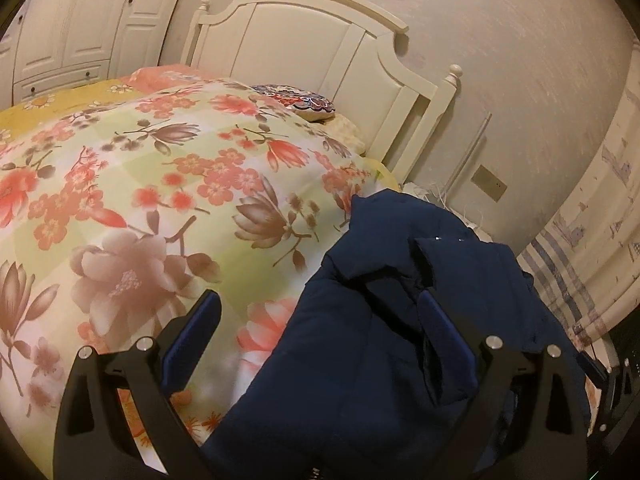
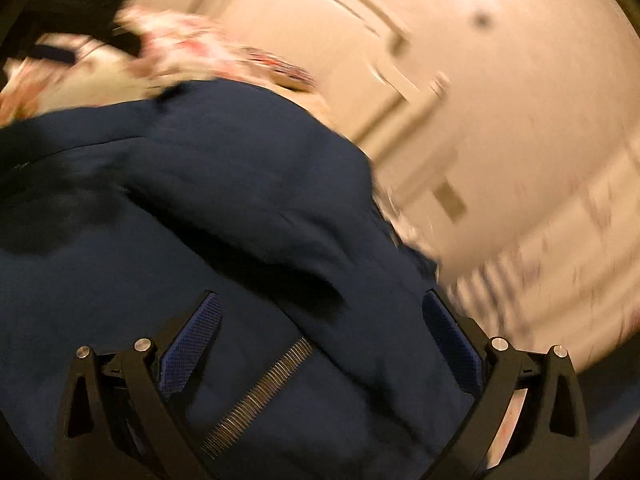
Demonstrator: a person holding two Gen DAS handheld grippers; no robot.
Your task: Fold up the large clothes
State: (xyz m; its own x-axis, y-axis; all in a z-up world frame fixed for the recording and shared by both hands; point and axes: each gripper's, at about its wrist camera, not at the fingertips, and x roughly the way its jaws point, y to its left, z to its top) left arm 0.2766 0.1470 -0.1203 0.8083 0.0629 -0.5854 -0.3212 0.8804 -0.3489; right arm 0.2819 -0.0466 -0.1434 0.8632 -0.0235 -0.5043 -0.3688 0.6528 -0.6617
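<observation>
my left tongs (image 1: 318, 316) are spread wide above a navy padded jacket (image 1: 360, 360) heaped on the bed's floral quilt (image 1: 140, 184). my right tongs (image 2: 320, 320) gape wide over the jacket's zipper (image 2: 260, 392); that view is blurred.

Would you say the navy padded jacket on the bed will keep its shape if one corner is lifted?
Probably not: the navy padded jacket lies in soft, rumpled folds on the floral quilt, so it should sag and drape. Its puffy look suggests bulky yet fairly light. The zipper edge may dangle.
</observation>
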